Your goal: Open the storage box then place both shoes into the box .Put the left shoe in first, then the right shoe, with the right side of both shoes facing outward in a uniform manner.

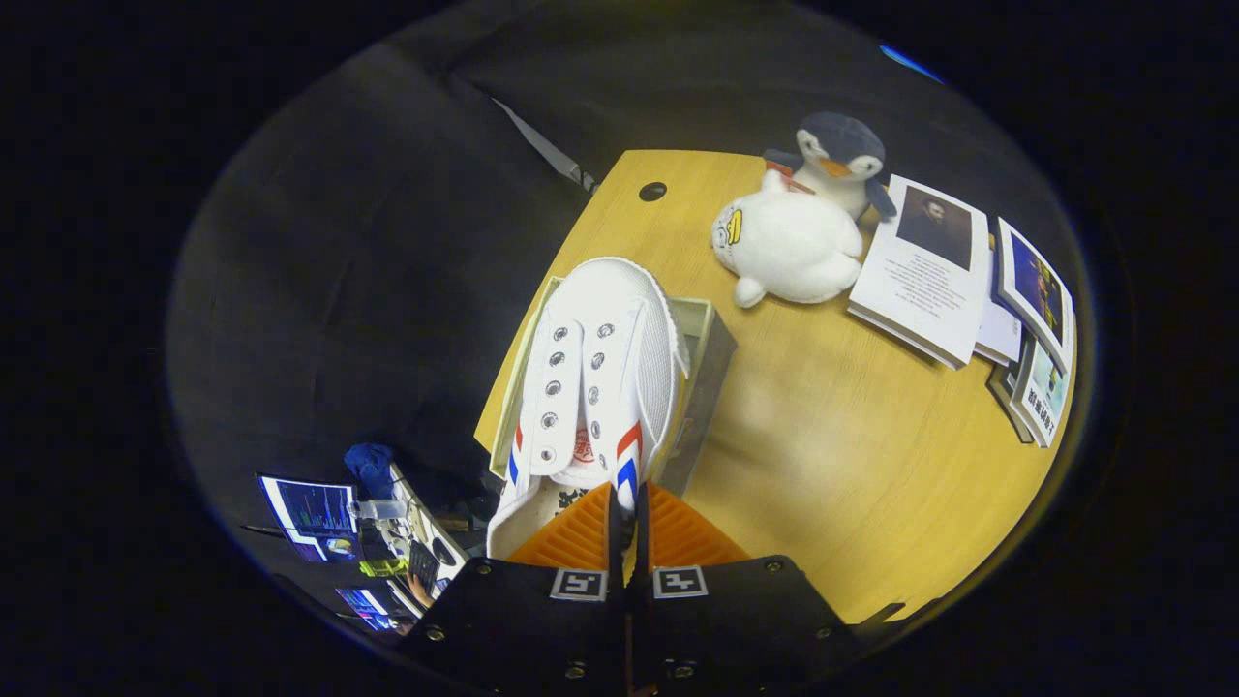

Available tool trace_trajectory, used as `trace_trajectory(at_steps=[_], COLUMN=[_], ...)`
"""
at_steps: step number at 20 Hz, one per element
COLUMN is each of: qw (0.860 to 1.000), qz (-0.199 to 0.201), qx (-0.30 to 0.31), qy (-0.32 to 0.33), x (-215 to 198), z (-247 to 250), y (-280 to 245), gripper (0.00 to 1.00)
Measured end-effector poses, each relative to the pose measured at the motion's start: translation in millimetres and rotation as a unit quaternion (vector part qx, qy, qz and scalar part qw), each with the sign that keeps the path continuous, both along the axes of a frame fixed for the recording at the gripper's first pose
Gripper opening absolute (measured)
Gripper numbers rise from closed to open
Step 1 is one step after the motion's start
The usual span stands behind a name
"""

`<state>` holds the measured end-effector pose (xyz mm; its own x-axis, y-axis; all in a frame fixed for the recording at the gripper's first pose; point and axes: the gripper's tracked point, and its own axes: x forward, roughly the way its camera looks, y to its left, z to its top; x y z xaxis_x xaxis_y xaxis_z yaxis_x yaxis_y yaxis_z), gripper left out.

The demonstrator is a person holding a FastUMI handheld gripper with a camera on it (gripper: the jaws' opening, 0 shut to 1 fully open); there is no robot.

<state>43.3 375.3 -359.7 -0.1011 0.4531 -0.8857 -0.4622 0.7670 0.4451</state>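
A white canvas shoe (590, 378) with red and blue stripes hangs from my gripper (627, 528), toe pointing away from me. Both fingers are pressed together on the shoe's collar edge near the heel. Under the shoe stands the open storage box (705, 358), a pale box near the left edge of the wooden table (852, 445). The shoe hides most of the box's inside, so I cannot tell whether another shoe lies in it.
Two plush toys, a white one (789, 247) and a penguin (840, 155), sit at the far side of the table. Books and booklets (929, 271) lie to their right. Beyond the table's left edge, a desk with screens (315, 513) sits lower down.
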Motion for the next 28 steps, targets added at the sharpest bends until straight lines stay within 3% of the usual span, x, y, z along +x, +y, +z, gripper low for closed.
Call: trace_trajectory(at_steps=[12, 14, 15, 16, 28], qw=[1.000, 1.000, 1.000, 1.000, 0.989], qz=[0.001, 0.000, 0.000, -0.001, -0.073], qx=[-0.030, -0.007, -0.005, 0.000, 0.042], qy=[-0.002, -0.006, -0.013, -0.019, -0.119], x=[-6.0, -2.7, 0.8, 5.2, 37.6], z=[-37.9, -32.5, -32.6, -22.3, 49.4], y=[48.1, 52.2, 47.9, 45.4, -41.3], gripper=[0.05, 0.37, 0.74, 0.83, 0.83])
